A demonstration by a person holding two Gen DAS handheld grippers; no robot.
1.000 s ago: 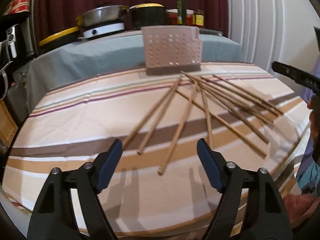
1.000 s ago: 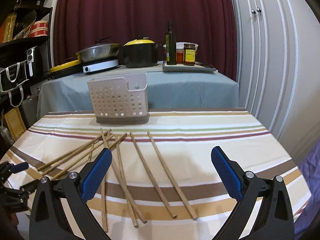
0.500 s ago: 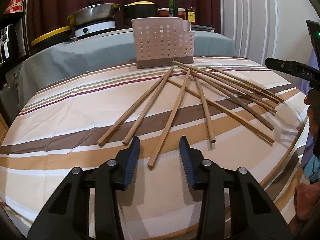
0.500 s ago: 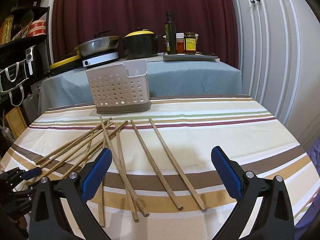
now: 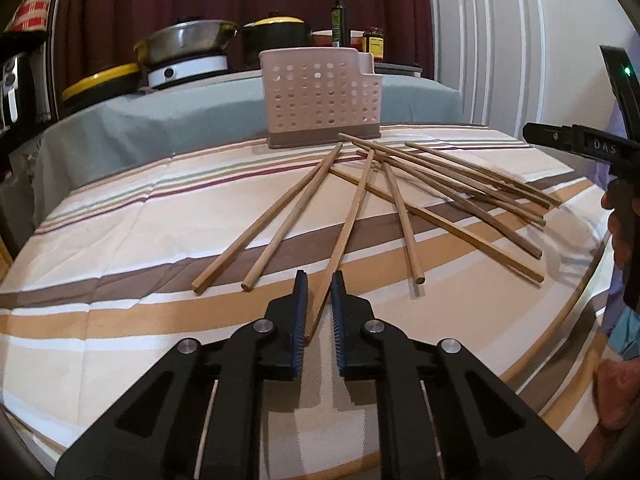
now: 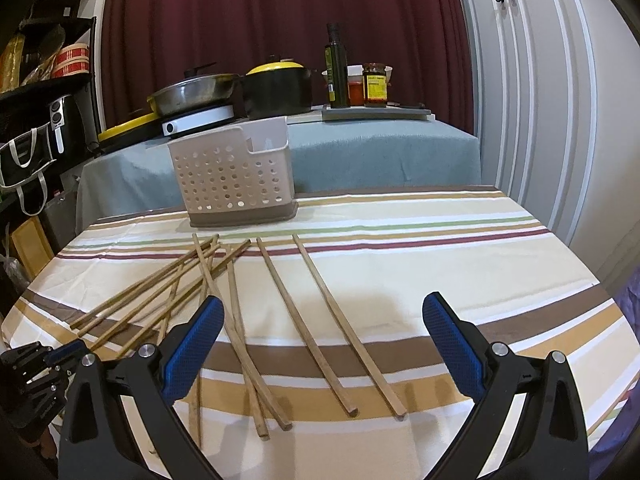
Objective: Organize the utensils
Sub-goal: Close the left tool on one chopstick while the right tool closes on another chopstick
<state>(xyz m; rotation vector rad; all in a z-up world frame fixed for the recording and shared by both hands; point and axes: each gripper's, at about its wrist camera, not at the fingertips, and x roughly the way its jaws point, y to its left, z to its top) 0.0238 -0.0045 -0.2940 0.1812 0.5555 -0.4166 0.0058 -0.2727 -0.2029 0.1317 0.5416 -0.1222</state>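
- Chopsticks (image 5: 400,208) lie loose and fanned across the striped cloth of the desk (image 5: 120,240), near ends toward the cameras, far ends gathered just short of the caddy.
- Left tool (image 5: 319,304): its blue pads stand close together on either side of the near end of one chopstick (image 5: 352,216). That end is hidden between the pads, so whether they actually press it cannot be told from the left wrist view.
- The right wrist view does not settle it: there the left tool (image 6: 60,354) shows only as a dark corner at the lower left edge, mostly cut off, with its tips hard to make out among the sticks.
- Right tool (image 6: 320,320) has its pads wide apart over bare cloth, with two parallel chopsticks (image 6: 320,320) lying between them on the desk, untouched.
- In the left wrist view the right tool (image 5: 580,144) appears only as a black bar entering from the right edge, with part of a hand (image 5: 620,232) behind it; its pads are out of frame.
- Several sticks cross each other on the left side of the right wrist view, so an exact count is uncertain.
- Perforated caddy (image 6: 232,176) stands upright at the desk's far edge; only the right wrist view shows its small side compartment open at the top.
- Beyond it, a grey-covered counter (image 6: 380,152) carries a pan (image 6: 192,92), a yellow-lidded pot (image 6: 280,88), a bottle (image 6: 336,68) and jars (image 6: 374,84), before a dark red curtain (image 6: 260,12).
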